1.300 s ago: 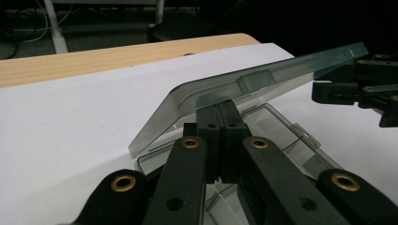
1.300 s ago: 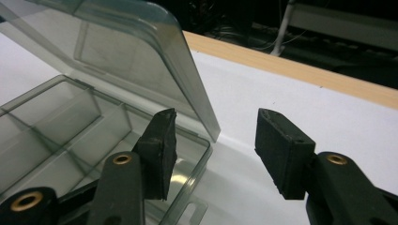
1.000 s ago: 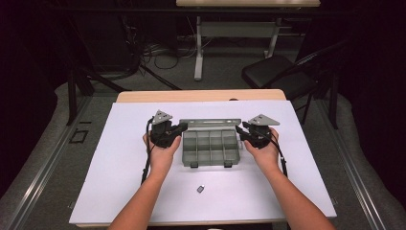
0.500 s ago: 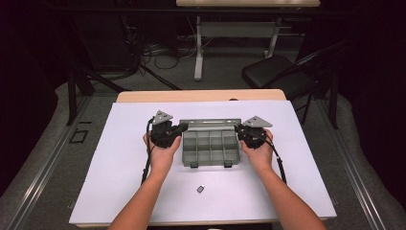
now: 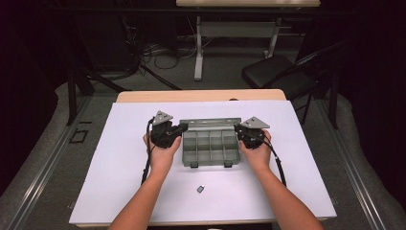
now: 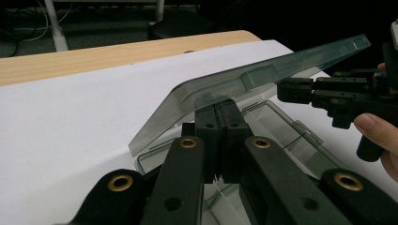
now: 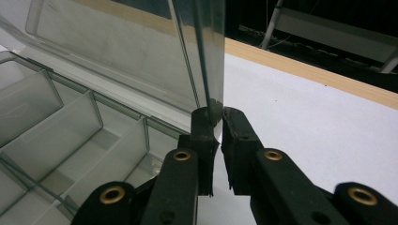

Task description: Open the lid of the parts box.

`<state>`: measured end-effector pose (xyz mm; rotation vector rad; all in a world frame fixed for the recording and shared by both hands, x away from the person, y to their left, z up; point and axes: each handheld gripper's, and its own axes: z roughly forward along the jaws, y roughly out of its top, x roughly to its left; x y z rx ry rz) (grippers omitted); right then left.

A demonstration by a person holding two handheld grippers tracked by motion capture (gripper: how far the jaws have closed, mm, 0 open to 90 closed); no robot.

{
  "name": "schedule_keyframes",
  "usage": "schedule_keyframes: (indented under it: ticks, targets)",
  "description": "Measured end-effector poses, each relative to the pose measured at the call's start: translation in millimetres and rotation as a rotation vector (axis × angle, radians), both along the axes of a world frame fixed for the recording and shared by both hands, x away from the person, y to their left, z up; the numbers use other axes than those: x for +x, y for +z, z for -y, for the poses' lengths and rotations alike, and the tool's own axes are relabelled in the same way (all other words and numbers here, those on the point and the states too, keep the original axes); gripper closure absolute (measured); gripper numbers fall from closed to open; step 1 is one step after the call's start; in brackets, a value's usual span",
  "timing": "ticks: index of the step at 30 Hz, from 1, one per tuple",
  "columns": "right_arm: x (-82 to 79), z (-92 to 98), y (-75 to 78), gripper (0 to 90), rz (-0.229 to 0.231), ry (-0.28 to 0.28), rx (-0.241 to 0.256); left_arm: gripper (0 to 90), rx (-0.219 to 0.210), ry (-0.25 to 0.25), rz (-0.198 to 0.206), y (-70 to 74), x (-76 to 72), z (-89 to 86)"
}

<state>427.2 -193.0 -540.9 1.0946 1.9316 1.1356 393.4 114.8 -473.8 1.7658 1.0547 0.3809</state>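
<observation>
Clamping the raised lid (image 7: 141,51) of the compartment box (image 5: 209,147), whose long axis runs left-right, are the left gripper (image 6: 219,110) and right gripper (image 7: 215,115).

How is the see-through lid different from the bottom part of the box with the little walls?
The lid is one flat, smooth panel, while the tray is split by walls into small compartments. The lid is lifted and tilted, pinched at its ends by the left gripper and the right gripper; the tray lies flat on the white table. Both are the same smoky clear plastic, joined along the back edge.
</observation>
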Motion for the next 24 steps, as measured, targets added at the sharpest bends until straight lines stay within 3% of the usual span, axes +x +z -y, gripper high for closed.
schedule_keyframes:
  ticks: [6,9,13,19,24]
  targets:
    - [-0.7,-0.3,0.4,83.7,0.003,0.002,-0.013,84.0,0.017,-0.005,-0.01,-4.3,-0.1,3.2]
    - [-1.8,-0.5,0.8,83.8,0.0,0.001,-0.014,78.0,0.028,0.0,-0.026,-6.7,-0.4,3.4]
    - [-3.8,-1.6,1.3,84.0,0.021,0.009,-0.053,69.2,0.055,0.003,-0.06,-12.0,0.1,3.8]
    - [-4.0,-0.8,-0.9,84.1,0.028,0.009,-0.037,57.1,0.08,0.013,-0.092,-22.3,-0.6,4.2]
    - [-3.9,0.4,-1.5,84.1,0.027,0.011,-0.03,51.0,0.138,0.008,-0.137,-30.3,-1.6,4.6]
